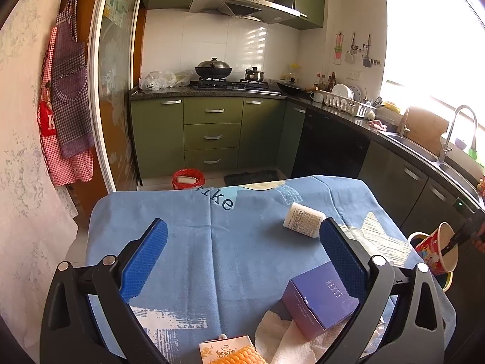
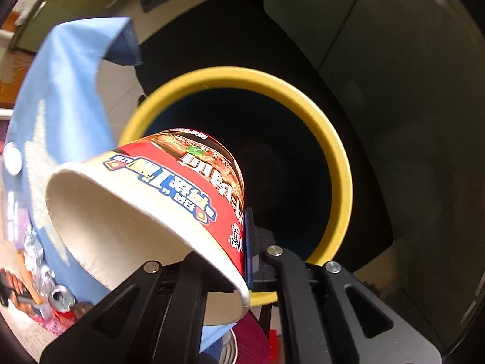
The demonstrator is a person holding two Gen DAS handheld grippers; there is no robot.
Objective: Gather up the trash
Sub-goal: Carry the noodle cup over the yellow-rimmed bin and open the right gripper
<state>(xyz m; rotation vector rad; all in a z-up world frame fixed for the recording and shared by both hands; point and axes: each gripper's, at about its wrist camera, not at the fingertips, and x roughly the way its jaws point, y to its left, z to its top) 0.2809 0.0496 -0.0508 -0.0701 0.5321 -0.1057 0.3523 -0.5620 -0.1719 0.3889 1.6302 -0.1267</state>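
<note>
Red noodle cup (image 2: 157, 200) is hanging pinched in my right tongs (image 2: 242, 261) over the yellow-rimmed bin (image 2: 342, 163) mid-frame; my left tongs (image 1: 242, 257) are gaping, empty.

Glossy printed paper noodle cup (image 2: 169, 188); smooth, probably plastic yellow-rimmed bin (image 2: 339, 163); matt cloth tablecloth (image 1: 188, 242)

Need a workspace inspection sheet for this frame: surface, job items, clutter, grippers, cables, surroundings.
Surface: table under blue cloth.
Job's things: noodle cup tilted over the yellow-rimmed bin; white bottle lying flat; purple box on white towel.
Clutter: orange-print carton at near edge.
Grippers: left gripper open, empty; right gripper shut on cup wall.
Cables: nothing seen.
Surroundings: green kitchen cabinets, stove, sink, red bucket.
</note>
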